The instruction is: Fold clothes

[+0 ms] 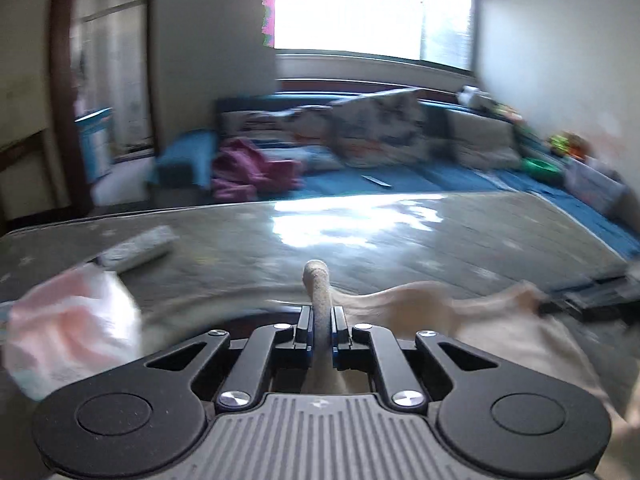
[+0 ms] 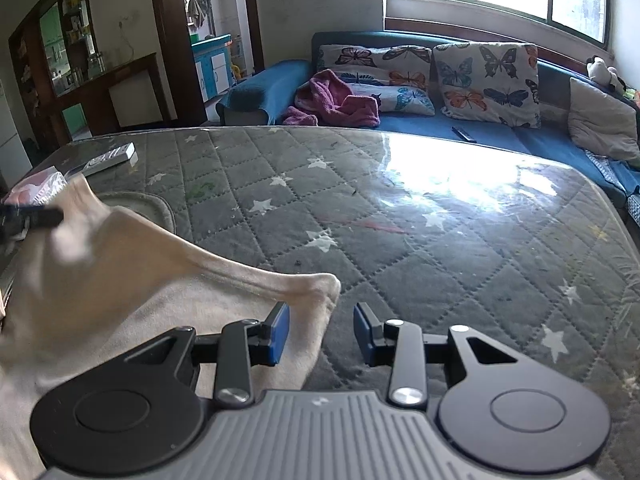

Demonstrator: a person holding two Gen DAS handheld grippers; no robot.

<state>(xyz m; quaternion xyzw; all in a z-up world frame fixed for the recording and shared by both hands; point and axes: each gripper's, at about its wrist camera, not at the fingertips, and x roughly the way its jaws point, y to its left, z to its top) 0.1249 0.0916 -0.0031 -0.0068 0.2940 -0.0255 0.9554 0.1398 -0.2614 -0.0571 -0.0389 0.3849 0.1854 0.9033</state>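
Observation:
A beige garment (image 2: 132, 292) hangs stretched above the grey quilted table (image 2: 400, 220). My left gripper (image 1: 321, 328) is shut on a bunched edge of the beige garment (image 1: 318, 292), which sticks up between the pads. It also shows at the left edge of the right wrist view (image 2: 36, 216), holding the cloth up. My right gripper (image 2: 321, 332) is open; a corner of the garment lies between its blue pads, closer to the left pad (image 2: 278, 334). In the left wrist view the right gripper (image 1: 592, 300) shows as a blurred dark shape at the right.
A white remote (image 2: 108, 158) lies at the table's far left. A pink and white packet (image 1: 68, 336) sits beside it. Beyond the table stands a blue sofa (image 2: 480, 132) with butterfly cushions (image 2: 488, 76), a magenta towel (image 2: 336, 100) and a dark remote (image 2: 464, 134).

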